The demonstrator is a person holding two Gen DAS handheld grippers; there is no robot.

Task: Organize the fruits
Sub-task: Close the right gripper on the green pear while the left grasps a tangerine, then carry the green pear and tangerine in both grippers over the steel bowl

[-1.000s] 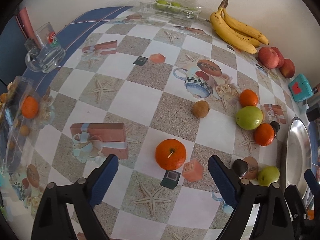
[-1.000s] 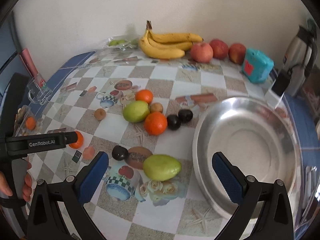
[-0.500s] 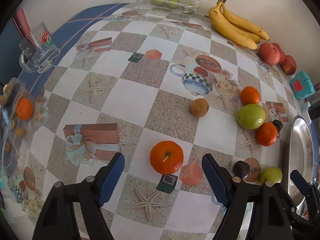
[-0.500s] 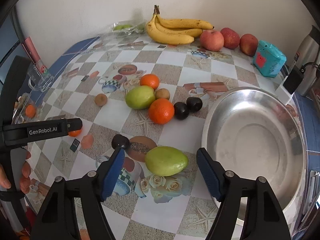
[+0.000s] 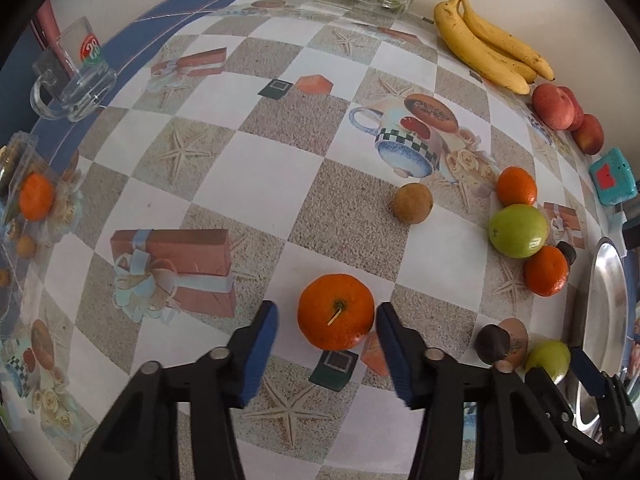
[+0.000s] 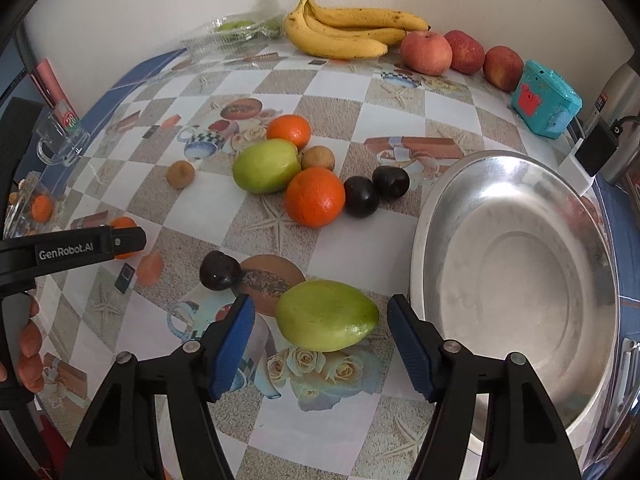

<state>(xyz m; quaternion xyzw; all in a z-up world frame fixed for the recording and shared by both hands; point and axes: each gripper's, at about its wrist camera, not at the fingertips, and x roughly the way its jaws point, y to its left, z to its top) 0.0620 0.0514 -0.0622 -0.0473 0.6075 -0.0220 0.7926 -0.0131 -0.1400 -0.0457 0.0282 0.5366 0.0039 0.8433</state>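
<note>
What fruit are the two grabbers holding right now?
Nothing yet. The left gripper has been closing around the round orange tangerine, and the right gripper around the oval green mango, but gaps remain at both fruits' sides.

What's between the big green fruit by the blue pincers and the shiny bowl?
Only one blue finger of the right gripper, over bare tablecloth, separates the green fruit from the steel bowl, in the right wrist view.

My right gripper (image 6: 320,336) jaws closing around green mango (image 6: 326,316), gaps both sides; steel bowl (image 6: 592,240) just beside.
</note>
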